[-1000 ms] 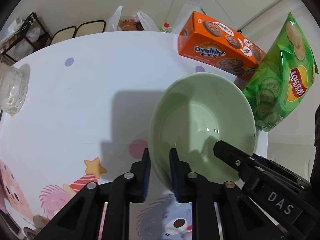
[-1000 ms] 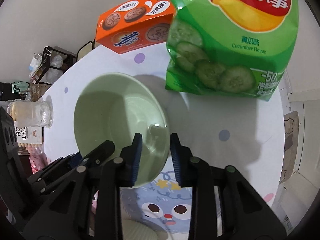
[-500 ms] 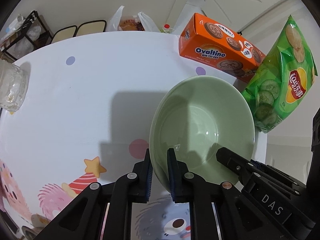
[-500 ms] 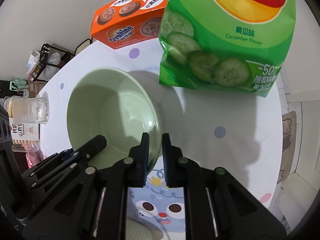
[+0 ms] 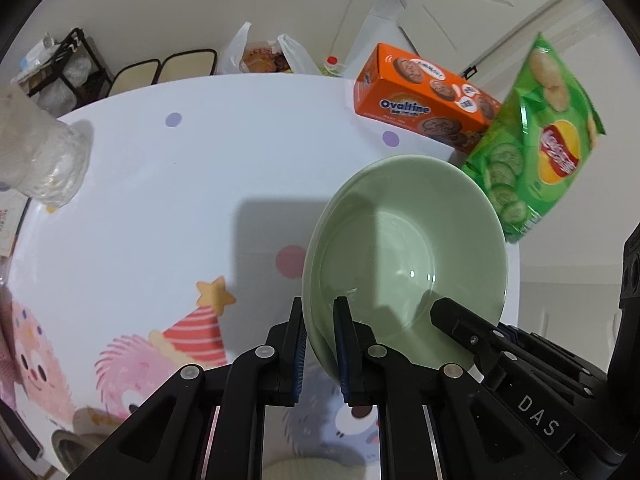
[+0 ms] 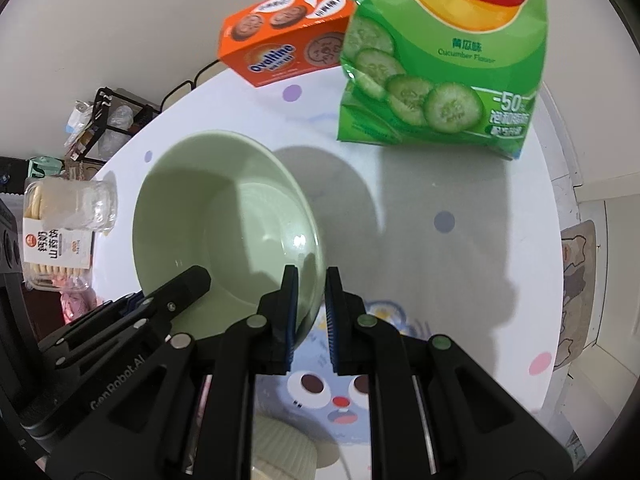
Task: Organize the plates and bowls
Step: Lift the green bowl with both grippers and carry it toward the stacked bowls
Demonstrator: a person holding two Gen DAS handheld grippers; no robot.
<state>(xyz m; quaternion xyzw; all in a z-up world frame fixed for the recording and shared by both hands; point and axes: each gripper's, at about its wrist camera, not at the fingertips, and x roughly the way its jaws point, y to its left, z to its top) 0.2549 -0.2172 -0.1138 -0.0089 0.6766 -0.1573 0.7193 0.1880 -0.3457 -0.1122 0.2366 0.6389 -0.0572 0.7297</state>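
Left wrist view: left claw (image 5: 320, 344) and right claw (image 6: 308, 308) each clamp the green bowl's (image 5: 404, 252) rim at 6 o'clock, sharing its weight above the counter (image 5: 180, 200).

Orange Ovaltine box (image 5: 424, 98) sits at the surface's (image 5: 168, 200) far edge, green crisp bag (image 5: 536, 152) just beside it, clear biscuit tub (image 6: 68, 204) well apart.

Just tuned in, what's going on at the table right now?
Both handheld grippers are clamped on the rim of one pale green bowl: the left gripper on its left edge, the right gripper on its right edge. The bowl hangs over the cartoon-print table, its shadow offset beneath it. The orange Ovaltine box and green Lay's bag stand just behind.
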